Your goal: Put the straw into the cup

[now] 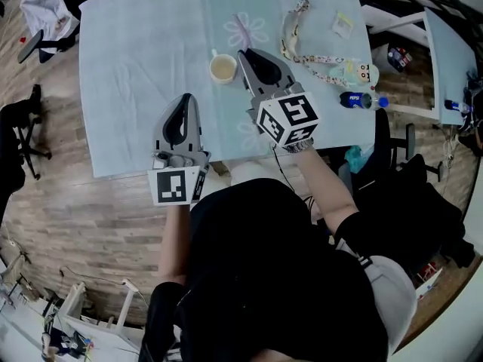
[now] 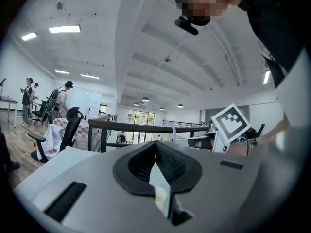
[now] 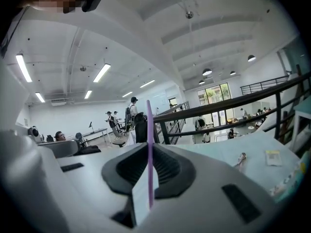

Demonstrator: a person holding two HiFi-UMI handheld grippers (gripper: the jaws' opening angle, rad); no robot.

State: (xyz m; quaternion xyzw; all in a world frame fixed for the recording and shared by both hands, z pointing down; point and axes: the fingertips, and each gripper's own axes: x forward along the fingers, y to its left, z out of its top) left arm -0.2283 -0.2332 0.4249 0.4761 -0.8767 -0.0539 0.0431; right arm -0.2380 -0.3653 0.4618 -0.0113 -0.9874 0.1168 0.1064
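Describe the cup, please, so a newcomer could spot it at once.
Find the pale blue tablecloth, then the right gripper near its middle. The cup stands just left of its tip: small, round, cream and open-topped, unlike the flat lanyard and packet.

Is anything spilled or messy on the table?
Nothing is spilled. The cup stands upright on the table, and the right gripper pinches the purple straw. Only the bottle looks odd: it lies on its side at the table's right edge.
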